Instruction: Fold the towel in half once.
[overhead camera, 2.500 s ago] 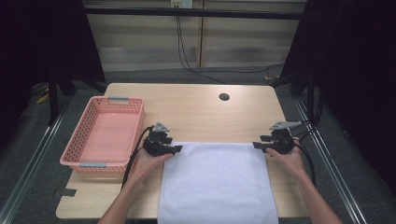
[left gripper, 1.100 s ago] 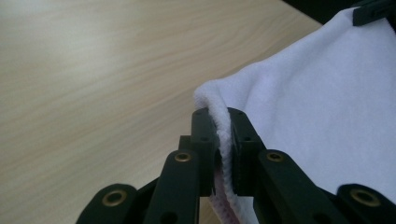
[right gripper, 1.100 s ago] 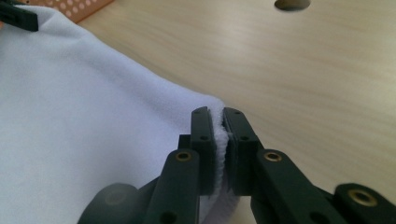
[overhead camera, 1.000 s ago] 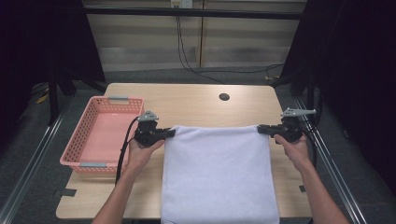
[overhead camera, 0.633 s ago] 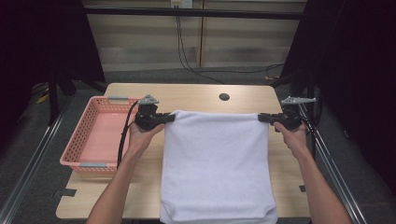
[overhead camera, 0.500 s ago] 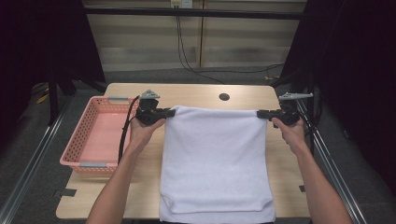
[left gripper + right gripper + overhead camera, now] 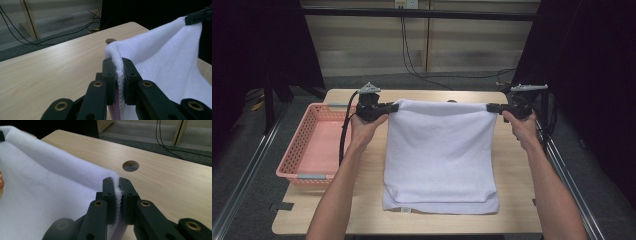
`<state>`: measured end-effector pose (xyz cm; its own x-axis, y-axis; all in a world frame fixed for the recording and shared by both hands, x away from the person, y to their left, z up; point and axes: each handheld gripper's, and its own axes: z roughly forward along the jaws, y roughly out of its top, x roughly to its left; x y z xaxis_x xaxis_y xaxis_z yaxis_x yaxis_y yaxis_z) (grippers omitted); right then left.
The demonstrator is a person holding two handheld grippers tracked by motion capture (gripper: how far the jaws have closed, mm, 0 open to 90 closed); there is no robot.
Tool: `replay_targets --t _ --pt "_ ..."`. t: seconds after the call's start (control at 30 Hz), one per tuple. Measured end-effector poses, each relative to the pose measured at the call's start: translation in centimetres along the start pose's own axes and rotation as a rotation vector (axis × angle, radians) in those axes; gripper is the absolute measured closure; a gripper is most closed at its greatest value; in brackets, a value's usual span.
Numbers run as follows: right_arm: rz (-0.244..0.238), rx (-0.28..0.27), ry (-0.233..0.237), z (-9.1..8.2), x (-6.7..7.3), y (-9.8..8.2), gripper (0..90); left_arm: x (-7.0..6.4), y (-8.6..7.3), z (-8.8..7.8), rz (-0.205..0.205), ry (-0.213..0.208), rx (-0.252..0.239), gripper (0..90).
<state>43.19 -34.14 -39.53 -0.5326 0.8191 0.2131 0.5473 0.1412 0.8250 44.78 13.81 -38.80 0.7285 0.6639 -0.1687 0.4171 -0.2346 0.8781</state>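
Two grippers, left gripper (image 7: 388,107) and right gripper (image 7: 493,107), pinch the towel's (image 7: 440,150) top corners.

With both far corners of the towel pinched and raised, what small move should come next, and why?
Probably carry both corners toward the near edge to fold it: the left gripper and right gripper each clamp a corner of the white towel, whose near part lies on the table.

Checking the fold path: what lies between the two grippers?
In the high view, the white towel's top edge stretches between the left gripper and right gripper, each clamped on a corner.
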Motion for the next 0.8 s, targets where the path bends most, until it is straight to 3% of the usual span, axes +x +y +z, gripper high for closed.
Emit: replay_targets --t 0.13,0.17,0.3,0.33,0.43,0.5,0.63,0.7,0.8 --pt "-0.018 -0.029 0.033 -1.2 0.7 -1.1 83.8 -0.3 -0.6 -0.9 0.005 -0.019 -0.004 82.6" --pt "-0.027 -0.051 0.061 -2.3 1.4 -1.9 83.8 -0.9 -1.1 -1.5 0.01 -0.028 -0.008 82.6" --pt "-0.074 -0.062 0.079 -4.4 3.0 -2.8 83.7 -2.2 -1.6 -2.5 0.037 -0.038 -0.025 82.5" --pt "-0.077 -0.07 0.088 -5.0 3.4 -3.0 83.7 -3.0 -1.9 -3.3 0.048 -0.051 -0.05 82.6" --pt "-0.093 -0.088 0.112 -6.4 4.4 -3.8 83.7 -3.9 -2.4 -4.2 0.069 -0.056 -0.044 82.6" --pt "-0.105 -0.089 0.124 -7.1 5.0 -4.6 83.6 -4.4 -3.0 -4.9 0.059 -0.075 -0.059 82.7" --pt "-0.108 -0.077 0.142 -8.1 6.0 -6.4 83.3 -5.6 -4.7 -5.8 0.055 -0.111 -0.043 82.7" --pt "-0.105 -0.068 0.151 -8.5 6.5 -7.6 83.4 -6.2 -5.6 -6.0 0.086 -0.098 -0.02 82.7" --pt "-0.112 -0.046 0.166 -8.8 7.3 -9.2 83.3 -7.1 -7.5 -6.8 0.069 -0.121 -0.013 82.7"
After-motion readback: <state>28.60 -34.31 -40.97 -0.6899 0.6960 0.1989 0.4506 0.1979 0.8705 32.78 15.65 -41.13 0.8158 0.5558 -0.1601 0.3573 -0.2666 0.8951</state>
